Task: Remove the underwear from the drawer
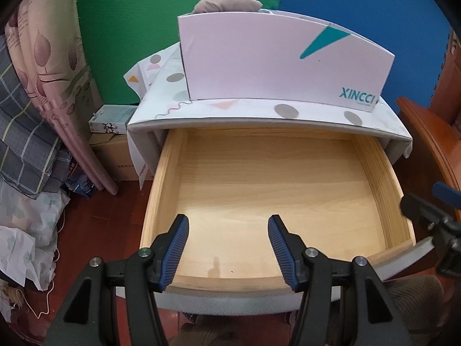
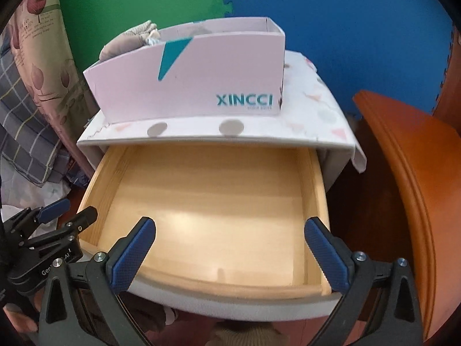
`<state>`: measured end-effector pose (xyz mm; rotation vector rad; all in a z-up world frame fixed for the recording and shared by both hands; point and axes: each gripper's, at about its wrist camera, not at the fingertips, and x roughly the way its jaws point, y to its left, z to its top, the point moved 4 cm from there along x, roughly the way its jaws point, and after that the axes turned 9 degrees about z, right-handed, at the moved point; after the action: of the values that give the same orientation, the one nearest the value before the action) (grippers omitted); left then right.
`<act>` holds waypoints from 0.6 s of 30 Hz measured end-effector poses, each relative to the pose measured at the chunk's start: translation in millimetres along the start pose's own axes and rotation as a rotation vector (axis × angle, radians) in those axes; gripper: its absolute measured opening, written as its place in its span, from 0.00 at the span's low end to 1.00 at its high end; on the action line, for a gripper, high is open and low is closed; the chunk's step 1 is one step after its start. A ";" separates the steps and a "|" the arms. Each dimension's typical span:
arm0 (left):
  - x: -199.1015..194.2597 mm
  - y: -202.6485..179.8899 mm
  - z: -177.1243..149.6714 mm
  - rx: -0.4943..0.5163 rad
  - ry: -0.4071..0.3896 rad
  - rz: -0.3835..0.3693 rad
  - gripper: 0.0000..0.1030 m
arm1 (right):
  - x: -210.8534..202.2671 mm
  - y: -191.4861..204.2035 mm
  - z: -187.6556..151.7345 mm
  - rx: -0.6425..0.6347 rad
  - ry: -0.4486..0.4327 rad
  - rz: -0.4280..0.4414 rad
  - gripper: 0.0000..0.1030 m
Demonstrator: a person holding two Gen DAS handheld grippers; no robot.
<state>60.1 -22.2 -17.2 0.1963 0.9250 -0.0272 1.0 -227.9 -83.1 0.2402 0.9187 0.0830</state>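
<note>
1. Drawer (image 1: 276, 190) pulled out, bare wood floor showing.
2. Underwear (image 1: 227, 1), taupe bundle, sits in white XINCCI box (image 1: 276, 60) on the cabinet top above the drawer.
3. Left tongs (image 1: 228, 248) agape over drawer front, gripping nothing.
4. Right tongs (image 2: 230, 256) spread wide, likewise unladen.

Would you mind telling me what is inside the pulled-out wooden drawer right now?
The drawer shows only its bare wooden floor and side walls; no underwear lies in the part that is visible. Its rear strip runs under the cabinet top and is hidden. Beige fabric sits in the XINCCI box above.
</note>
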 end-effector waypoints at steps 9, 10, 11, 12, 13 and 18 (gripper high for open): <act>1.5 -3.8 -2.5 -0.001 0.017 -0.025 0.57 | 14.3 -2.3 -17.4 0.014 0.081 -0.001 1.00; 1.4 -4.8 -2.6 0.003 0.018 -0.028 0.57 | 15.9 -1.9 -18.5 0.010 0.089 -0.004 1.00; 1.6 -5.8 -2.6 0.008 0.018 -0.027 0.57 | 16.2 -2.1 -18.5 0.007 0.090 -0.007 1.00; 1.5 -7.2 -2.7 0.012 0.018 -0.028 0.57 | 16.5 -2.3 -18.4 0.005 0.090 -0.013 1.00; 1.5 -8.6 -3.2 0.018 0.019 -0.030 0.57 | 17.2 -3.0 -18.6 0.004 0.092 -0.015 1.00; 1.6 -10.9 -4.1 0.027 0.022 -0.036 0.57 | 18.9 -7.5 -18.2 0.018 0.104 -0.022 1.00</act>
<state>56.7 -32.1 -22.6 0.2059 0.9504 -0.0708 -2.3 -228.8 -110.1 0.2441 1.0258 0.0680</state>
